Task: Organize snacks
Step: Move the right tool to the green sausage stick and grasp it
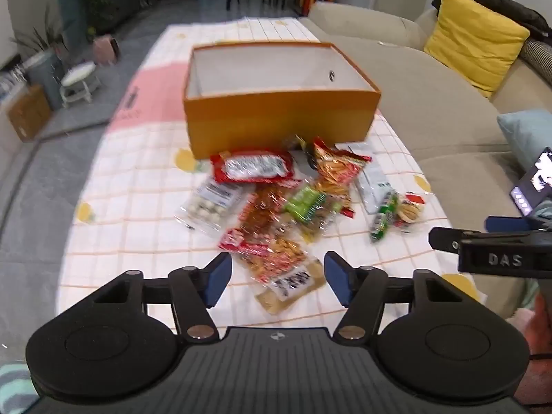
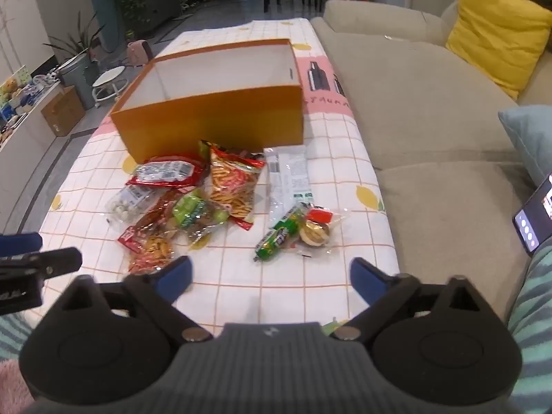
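An orange cardboard box (image 1: 276, 122) (image 2: 214, 117) stands open and empty on the checked tablecloth (image 1: 138, 207) (image 2: 241, 276). In front of it lies a pile of several snack packets: a red packet (image 1: 253, 167) (image 2: 165, 172), a bag of orange sticks (image 1: 336, 169) (image 2: 233, 183), a green tube (image 1: 383, 217) (image 2: 279, 234), a clear bag of white balls (image 1: 210, 207) (image 2: 129, 203). My left gripper (image 1: 277, 277) hovers open over the near packets, touching none. My right gripper (image 2: 270, 277) is open above bare cloth, just short of the green tube.
A beige sofa (image 1: 431, 103) (image 2: 431, 120) with a yellow cushion (image 1: 476, 45) (image 2: 496, 31) runs along the right of the table. A phone (image 2: 533, 220) rests at the right edge. A white stool (image 1: 79, 79) and plants stand on the floor at left.
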